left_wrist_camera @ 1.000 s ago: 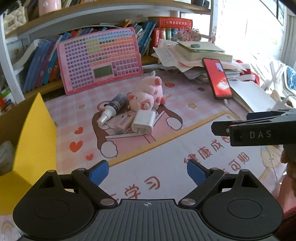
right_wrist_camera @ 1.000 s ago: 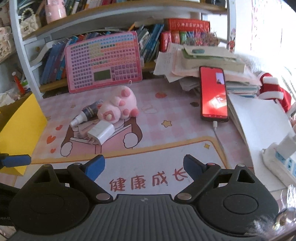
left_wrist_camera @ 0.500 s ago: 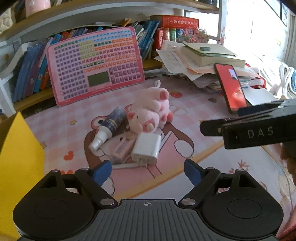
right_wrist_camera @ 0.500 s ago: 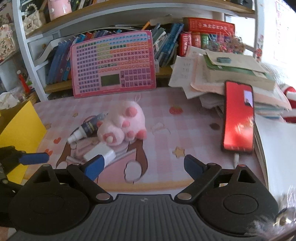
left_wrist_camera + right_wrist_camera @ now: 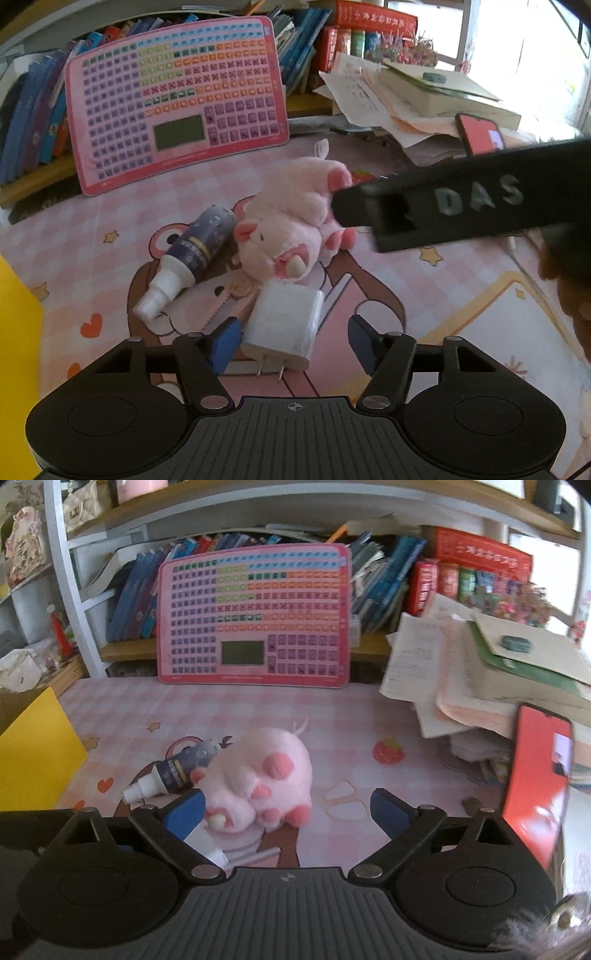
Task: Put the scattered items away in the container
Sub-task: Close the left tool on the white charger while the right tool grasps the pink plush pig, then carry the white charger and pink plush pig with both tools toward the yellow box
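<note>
Through the left wrist camera we look down on a glossy pink checked desk mat (image 5: 110, 236) printed with cartoon bears and hearts. A fuzzy pink plush pig (image 5: 291, 229) lies on its side in the middle, soft and rounded. Just left of it lies a dark blue spray bottle (image 5: 188, 262), cylindrical, with a white plastic nozzle pointing near-left. Nearer to us sits a boxy white charger plug (image 5: 284, 326), matte, its two metal prongs facing us. A flat pink pouch with a zigzag edge (image 5: 225, 310) lies partly under the plug. Our left gripper (image 5: 290, 343) has just been closing its jaws; they stand about half open astride the plug, the left blue pad close against its side, the right pad apart from it. The black bar of the right gripper (image 5: 461, 199) crosses the frame beside the pig's far right. A slab of the yellow container (image 5: 18, 332) fills the left edge.

Through the right wrist camera we see the pig (image 5: 258, 775) from its feet end, between our right gripper's (image 5: 286, 808) blue pads. Its jaws have just been opening and stand wide; the left pad is near the plush, though we cannot tell if it touches. The bottle (image 5: 173, 771) lies left of the pig. The yellow cardboard container (image 5: 33, 753) stands at far left, well apart. A rigid pink button board (image 5: 255, 616) leans against shelved books, and a red-screened phone (image 5: 535, 779) rests at right.
</note>
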The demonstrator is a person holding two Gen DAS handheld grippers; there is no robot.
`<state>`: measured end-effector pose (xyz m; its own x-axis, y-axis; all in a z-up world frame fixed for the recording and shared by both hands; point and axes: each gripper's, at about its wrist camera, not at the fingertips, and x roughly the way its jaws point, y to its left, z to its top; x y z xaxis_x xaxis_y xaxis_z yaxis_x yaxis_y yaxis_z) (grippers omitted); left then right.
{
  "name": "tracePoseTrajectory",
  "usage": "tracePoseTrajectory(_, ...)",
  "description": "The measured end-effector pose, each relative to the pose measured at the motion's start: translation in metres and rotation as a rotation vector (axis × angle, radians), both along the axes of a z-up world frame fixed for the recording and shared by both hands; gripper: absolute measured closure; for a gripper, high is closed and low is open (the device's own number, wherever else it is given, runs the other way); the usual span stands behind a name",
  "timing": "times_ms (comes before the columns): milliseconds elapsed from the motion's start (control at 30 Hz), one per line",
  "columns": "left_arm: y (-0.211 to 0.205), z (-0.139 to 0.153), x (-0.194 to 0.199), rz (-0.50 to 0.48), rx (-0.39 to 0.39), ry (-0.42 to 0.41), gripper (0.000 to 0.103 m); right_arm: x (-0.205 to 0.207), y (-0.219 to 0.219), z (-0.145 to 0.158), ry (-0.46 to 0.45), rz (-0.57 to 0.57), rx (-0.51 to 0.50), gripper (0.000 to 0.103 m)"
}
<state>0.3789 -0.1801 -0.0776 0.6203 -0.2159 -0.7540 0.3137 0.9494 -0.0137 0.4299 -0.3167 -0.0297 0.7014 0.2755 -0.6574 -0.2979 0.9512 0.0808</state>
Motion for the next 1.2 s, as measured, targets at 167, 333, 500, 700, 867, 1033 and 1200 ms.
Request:
tracePoseTrajectory(167, 0.002, -0.007, 0.009, 0.028, -0.021, 0.036, 0.044, 0.025, 0.008, -0.01, 0.031, 0.003, 0.02, 0.004)
tracePoseTrajectory(333, 0.0, -0.015, 0.009, 0.025, 0.001, 0.041, 0.047, 0.052, 0.008, -0.023, 0.098, -0.023, 0.095, 0.003)
tracePoseTrajectory(500, -0.003, -0.016, 0.006, 0.022, 0.024, 0.019, 0.053, 0.071, 0.002, -0.037, 0.196, -0.053, 0.192, 0.003)
tracePoseTrajectory(700, -0.002, -0.014, 0.006, 0.01, 0.017, 0.035, 0.058, 0.08, -0.002, -0.052, 0.285, -0.073, 0.28, 0.006)
tracePoseTrajectory(867, -0.007, -0.015, 0.008, -0.009, 0.043, 0.036, 0.055, 0.08, -0.001, -0.053, 0.286, -0.084, 0.299, 0.011)
tracePoseTrajectory(1033, -0.01, -0.017, 0.019, -0.015, 0.05, 0.035, 0.051, 0.083, -0.002, -0.056, 0.298, -0.107, 0.315, 0.01)
tracePoseTrajectory(1200, -0.01, -0.018, 0.019, -0.027, 0.044, 0.024, 0.061, 0.08, -0.001, -0.056, 0.285, -0.116, 0.319, 0.028)
